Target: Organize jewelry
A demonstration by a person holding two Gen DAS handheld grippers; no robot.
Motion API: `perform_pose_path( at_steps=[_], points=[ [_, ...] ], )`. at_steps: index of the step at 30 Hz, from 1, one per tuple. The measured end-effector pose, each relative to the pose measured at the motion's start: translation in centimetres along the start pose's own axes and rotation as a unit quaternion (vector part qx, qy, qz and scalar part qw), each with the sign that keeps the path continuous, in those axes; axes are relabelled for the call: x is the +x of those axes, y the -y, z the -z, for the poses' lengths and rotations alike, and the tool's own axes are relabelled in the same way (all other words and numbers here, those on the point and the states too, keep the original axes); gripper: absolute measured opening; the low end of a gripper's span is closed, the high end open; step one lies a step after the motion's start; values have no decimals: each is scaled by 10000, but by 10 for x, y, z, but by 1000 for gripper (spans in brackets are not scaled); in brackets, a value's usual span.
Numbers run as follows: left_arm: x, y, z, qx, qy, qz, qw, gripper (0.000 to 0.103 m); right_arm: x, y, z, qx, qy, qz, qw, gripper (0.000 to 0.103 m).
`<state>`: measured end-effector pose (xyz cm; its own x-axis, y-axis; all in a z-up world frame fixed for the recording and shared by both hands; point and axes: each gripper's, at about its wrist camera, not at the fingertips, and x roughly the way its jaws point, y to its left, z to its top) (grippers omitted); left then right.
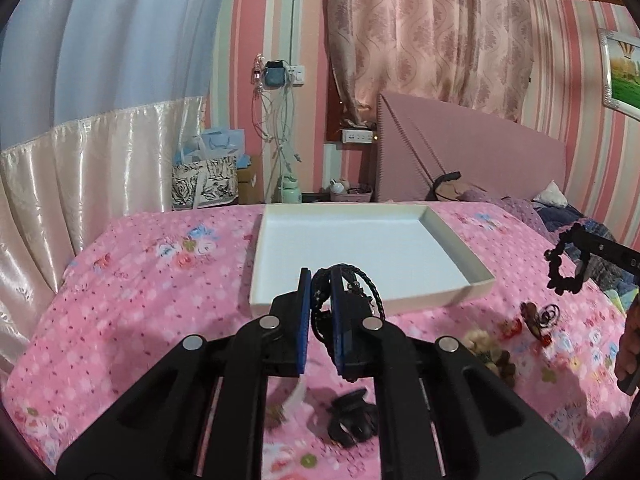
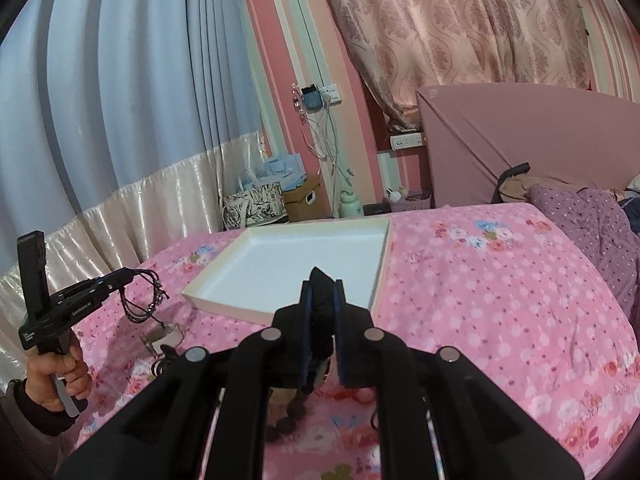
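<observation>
Left gripper clamps loose cords, right gripper a scrunchie; dangling loops could snag the tray rim.

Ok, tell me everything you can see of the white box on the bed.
The white box is a shallow, open, rectangular tray with low cream-coloured walls and a plain white floor; it looks like cardboard. It lies flat on the pink floral bedspread, towards the far edge of the bed, and appears to hold nothing. No hand-held gripper touches it: the left hand-held gripper, shut on black braided cords, is in front of its near wall, and so is the right one with its black piece.
</observation>
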<state>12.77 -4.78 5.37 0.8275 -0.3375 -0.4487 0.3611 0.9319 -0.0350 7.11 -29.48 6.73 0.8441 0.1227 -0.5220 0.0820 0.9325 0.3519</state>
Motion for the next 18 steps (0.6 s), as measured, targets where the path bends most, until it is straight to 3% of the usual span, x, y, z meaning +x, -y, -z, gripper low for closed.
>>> perform_pose_path(
  at_steps=[9,18],
  points=[
    [54,-18,-20,-115,-48,-135,9998,7,48,-7,-15,19,-124,-94,9999,10],
    [120,-40,-14,-432,-486,-156,9978,7,121,-5,-11,123,-496,-29,9987,10]
  ],
)
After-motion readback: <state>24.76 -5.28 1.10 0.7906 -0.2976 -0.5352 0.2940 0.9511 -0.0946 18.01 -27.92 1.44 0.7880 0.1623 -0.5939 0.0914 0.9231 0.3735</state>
